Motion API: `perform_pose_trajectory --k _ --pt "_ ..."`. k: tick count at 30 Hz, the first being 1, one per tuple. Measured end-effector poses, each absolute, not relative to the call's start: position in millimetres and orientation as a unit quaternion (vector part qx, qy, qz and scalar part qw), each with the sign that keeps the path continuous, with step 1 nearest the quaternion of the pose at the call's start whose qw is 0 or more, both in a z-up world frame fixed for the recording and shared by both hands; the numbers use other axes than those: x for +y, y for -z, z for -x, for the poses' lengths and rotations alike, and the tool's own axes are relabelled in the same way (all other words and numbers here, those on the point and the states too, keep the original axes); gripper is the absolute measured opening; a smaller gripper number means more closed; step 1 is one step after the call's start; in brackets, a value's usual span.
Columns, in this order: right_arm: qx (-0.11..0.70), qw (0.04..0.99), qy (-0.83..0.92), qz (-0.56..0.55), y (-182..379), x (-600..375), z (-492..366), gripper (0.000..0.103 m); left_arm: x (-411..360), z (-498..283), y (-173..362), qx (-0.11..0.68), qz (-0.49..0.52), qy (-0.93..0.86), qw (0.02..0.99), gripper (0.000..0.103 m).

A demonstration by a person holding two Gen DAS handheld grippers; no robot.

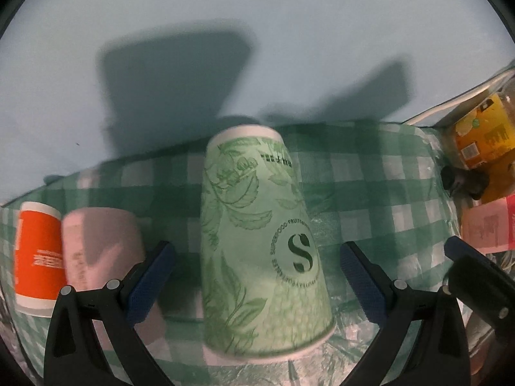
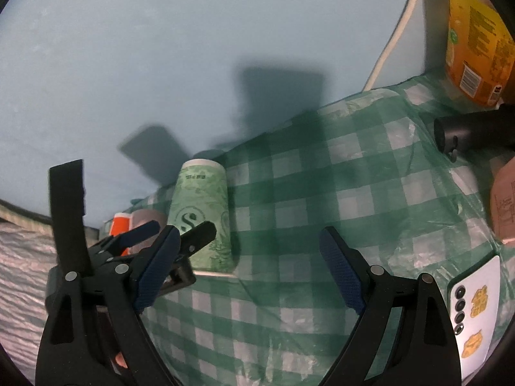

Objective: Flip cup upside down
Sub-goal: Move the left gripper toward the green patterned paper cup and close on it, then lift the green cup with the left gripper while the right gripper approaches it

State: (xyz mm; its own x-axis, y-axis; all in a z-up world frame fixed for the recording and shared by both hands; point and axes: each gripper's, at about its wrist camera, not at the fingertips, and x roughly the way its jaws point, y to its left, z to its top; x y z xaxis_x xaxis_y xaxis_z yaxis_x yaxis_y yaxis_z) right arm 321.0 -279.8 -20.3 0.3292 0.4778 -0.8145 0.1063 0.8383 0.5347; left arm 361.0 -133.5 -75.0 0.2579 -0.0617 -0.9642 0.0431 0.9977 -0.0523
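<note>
A green leaf-printed paper cup (image 1: 257,241) stands upside down, rim down, on the green checked tablecloth (image 1: 370,186). My left gripper (image 1: 257,276) is open, its blue-padded fingers on either side of the cup with gaps to it. The cup also shows in the right wrist view (image 2: 201,215) at the left, with the left gripper (image 2: 180,234) around it. My right gripper (image 2: 248,273) is open and empty over the cloth, to the right of the cup.
An orange cup (image 1: 37,254) and a pink cup (image 1: 99,244) stand left of the green cup. A yellow-orange package (image 2: 473,38), a black cylinder (image 2: 466,132) and a pink object (image 2: 503,206) sit at the right. A white phone (image 2: 476,308) lies at the right front. A pale wall is behind.
</note>
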Motion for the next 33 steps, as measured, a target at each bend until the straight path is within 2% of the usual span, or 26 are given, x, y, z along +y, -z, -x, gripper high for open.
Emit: perform_pose_trajectory --k 3,5,7,15,33 --pt "0.569 0.772 -0.116 -0.259 24.3 -282.4 -323.2 0.089 -130.3 -364.7 82.7 0.613 0.019 0.032 0.789 0.098" --pt "0.57 0.77 -0.116 -0.26 25.8 -282.6 -323.1 0.089 -129.7 -366.2 85.9 0.615 0.015 0.032 0.788 0.09" --pt "0.572 0.769 -0.119 -0.26 26.1 -282.6 -323.4 0.089 -129.3 -366.0 89.0 0.621 0.011 0.038 0.783 0.078" --pt "0.566 0.773 -0.12 -0.26 23.5 -283.6 -323.9 0.089 -127.8 -353.4 77.7 0.608 0.003 0.058 0.792 0.077" --pt "0.538 0.789 -0.158 -0.252 2.9 -258.9 -263.8 0.089 -110.9 -266.3 25.6 0.547 -0.031 0.118 0.828 0.076"
